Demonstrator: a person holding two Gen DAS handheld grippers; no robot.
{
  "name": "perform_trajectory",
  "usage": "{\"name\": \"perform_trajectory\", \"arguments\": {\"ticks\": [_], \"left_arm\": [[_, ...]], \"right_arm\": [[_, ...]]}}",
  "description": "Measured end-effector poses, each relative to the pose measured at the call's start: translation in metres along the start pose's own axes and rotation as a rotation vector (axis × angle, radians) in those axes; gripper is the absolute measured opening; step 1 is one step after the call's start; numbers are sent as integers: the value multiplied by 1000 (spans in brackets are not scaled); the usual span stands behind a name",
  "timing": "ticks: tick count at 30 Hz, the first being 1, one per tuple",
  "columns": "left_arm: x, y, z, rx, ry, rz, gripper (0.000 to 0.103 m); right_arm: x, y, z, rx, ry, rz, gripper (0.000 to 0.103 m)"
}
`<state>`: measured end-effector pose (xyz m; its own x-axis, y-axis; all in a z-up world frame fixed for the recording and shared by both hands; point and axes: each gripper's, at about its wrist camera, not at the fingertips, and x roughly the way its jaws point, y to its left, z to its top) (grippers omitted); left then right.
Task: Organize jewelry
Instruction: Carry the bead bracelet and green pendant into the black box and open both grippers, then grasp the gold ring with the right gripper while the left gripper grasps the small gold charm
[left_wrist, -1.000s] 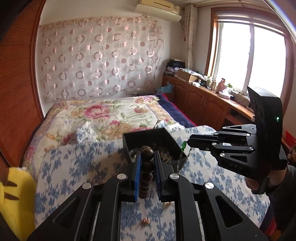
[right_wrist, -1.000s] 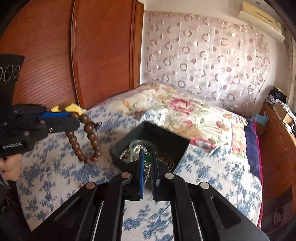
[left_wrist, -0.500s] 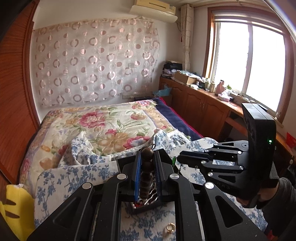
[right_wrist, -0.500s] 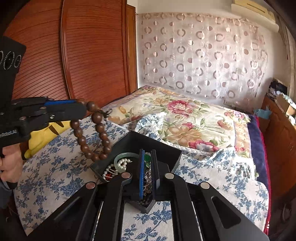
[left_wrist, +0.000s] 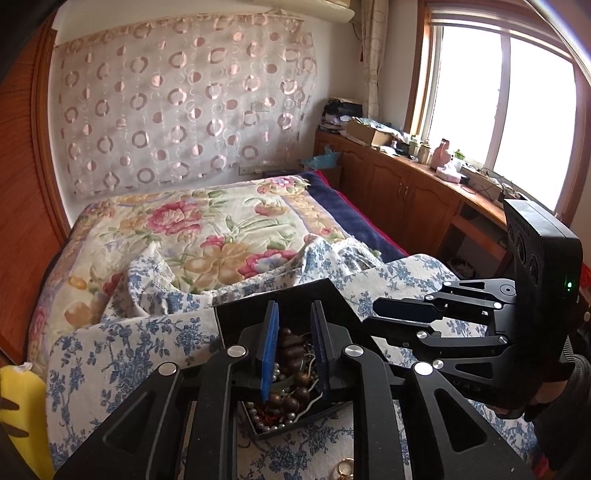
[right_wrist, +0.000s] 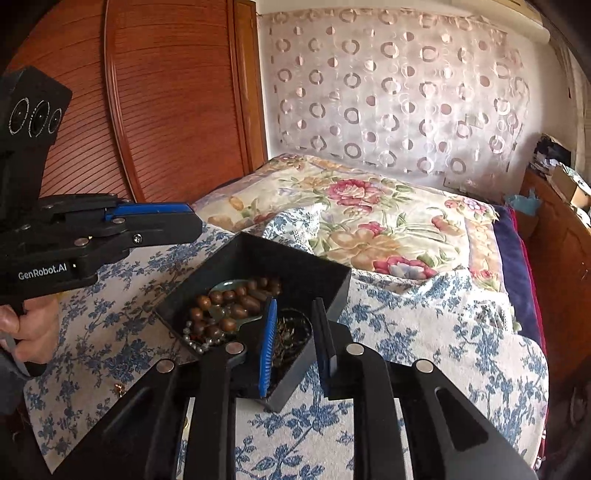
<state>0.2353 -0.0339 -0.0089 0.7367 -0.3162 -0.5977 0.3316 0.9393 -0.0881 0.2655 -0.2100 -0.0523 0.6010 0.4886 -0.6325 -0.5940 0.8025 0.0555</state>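
Note:
A black open box (right_wrist: 295, 264) sits on the blue-flowered cloth on the bed. A brown wooden bead bracelet (right_wrist: 229, 302) lies loose inside it, on top of a pearl strand (right_wrist: 195, 341) and other tangled jewelry. My left gripper (left_wrist: 293, 350) hovers over the box (left_wrist: 280, 295) with its jaws opening; the beads (left_wrist: 291, 373) lie below the gap and the pads do not press them. My right gripper (right_wrist: 293, 343) hangs over the box's near corner, jaws opening, nothing gripped. Each gripper shows in the other's view: the right gripper (left_wrist: 371, 315) beside the box, the left gripper (right_wrist: 195, 225) above its left side.
A gold ring (left_wrist: 345, 472) lies on the cloth in front of the box, and a small gold piece (right_wrist: 119, 387) lies to its left. A floral quilt (right_wrist: 369, 221) covers the bed behind. A wooden headboard (right_wrist: 166, 110) and wooden cabinets (left_wrist: 406, 199) flank the bed.
The bead bracelet left the left gripper's jaws and now lies in the box. Both grippers' jaws parted and both came closer over the box. The right let go of its green piece.

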Motion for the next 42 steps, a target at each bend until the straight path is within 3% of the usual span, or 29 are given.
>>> {"name": "perform_trajectory", "arguments": {"ticks": [23,27,36,42], "left_arm": [[-46,2,-64,-1,13,59,20],[-53,3,-77,-9,17,68,23],[-65,13,-113,-39,53,85,33],[-62,24,-141,-61,107,96,34]], "right_arm": [[-27,50,-43,-3,7,-1,22],[-28,60,-50,-11,15,5,35],[-12,85,-72,-42,93,36,35],[6,98,-80,-69,159,56,35]]}}
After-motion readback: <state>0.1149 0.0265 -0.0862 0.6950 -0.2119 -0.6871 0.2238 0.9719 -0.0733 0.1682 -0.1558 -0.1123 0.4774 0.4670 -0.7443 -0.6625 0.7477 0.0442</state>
